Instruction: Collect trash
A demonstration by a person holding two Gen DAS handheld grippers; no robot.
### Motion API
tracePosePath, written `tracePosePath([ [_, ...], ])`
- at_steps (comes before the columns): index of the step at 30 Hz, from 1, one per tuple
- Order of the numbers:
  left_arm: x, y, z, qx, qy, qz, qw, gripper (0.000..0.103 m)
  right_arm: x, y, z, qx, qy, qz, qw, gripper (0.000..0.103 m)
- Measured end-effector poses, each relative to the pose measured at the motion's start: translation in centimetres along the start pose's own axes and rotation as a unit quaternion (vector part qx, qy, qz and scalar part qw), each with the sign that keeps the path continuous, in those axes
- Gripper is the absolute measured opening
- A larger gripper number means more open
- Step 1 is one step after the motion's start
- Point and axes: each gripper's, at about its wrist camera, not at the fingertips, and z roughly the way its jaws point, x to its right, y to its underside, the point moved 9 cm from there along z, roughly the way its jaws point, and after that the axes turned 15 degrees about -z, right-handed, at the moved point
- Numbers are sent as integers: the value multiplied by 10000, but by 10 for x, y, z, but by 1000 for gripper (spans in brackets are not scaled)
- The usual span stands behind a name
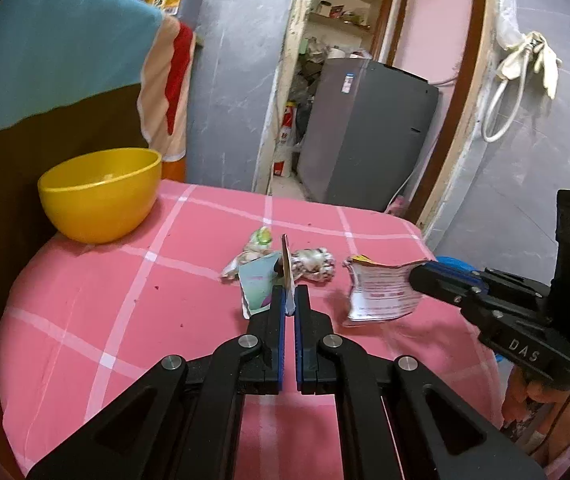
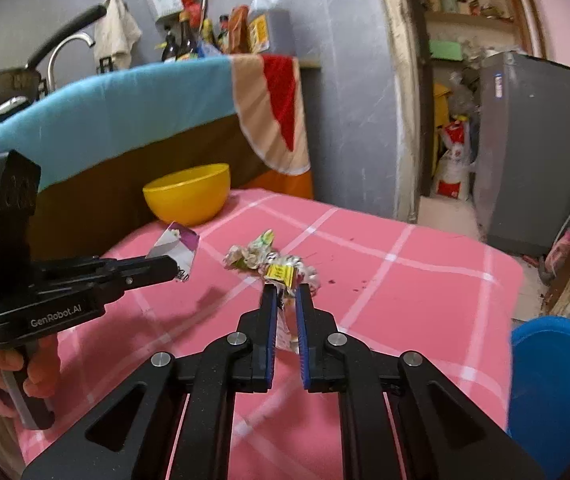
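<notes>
Nearest us, our left gripper (image 1: 289,300) pinches a torn card scrap (image 1: 287,270); our right gripper (image 2: 285,296) clamps a printed wrapper (image 1: 381,292). Only the right view shows the blue bin (image 2: 557,392). Far left, the yellow bowl (image 1: 99,194) hides its contents; crumpled wrappers (image 1: 313,264) lie mid-table.

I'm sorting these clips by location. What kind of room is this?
Most likely a lived-in home kitchen. A tap and a row of sauce bottles stand behind the pink checked table, a pan handle juts in, and pantry shelves show through the doorway.
</notes>
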Motion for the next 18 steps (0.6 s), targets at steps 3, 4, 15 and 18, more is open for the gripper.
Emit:
tracePosePath([
  [3, 7, 2, -1, 6, 27, 67, 10000, 2, 5, 4, -7, 11, 46, 86, 10000, 7],
  [4, 9, 3, 0, -4, 37, 70, 10000, 2, 7, 6, -10, 15, 61, 106, 9999, 7],
  [15, 23, 21, 7, -197, 135, 100, 9997, 2, 18, 31, -27, -98, 16, 297, 9995, 10],
  [18, 24, 26, 10, -264, 136, 109, 9995, 2, 22, 37, -26, -160, 2, 376, 9992, 12],
])
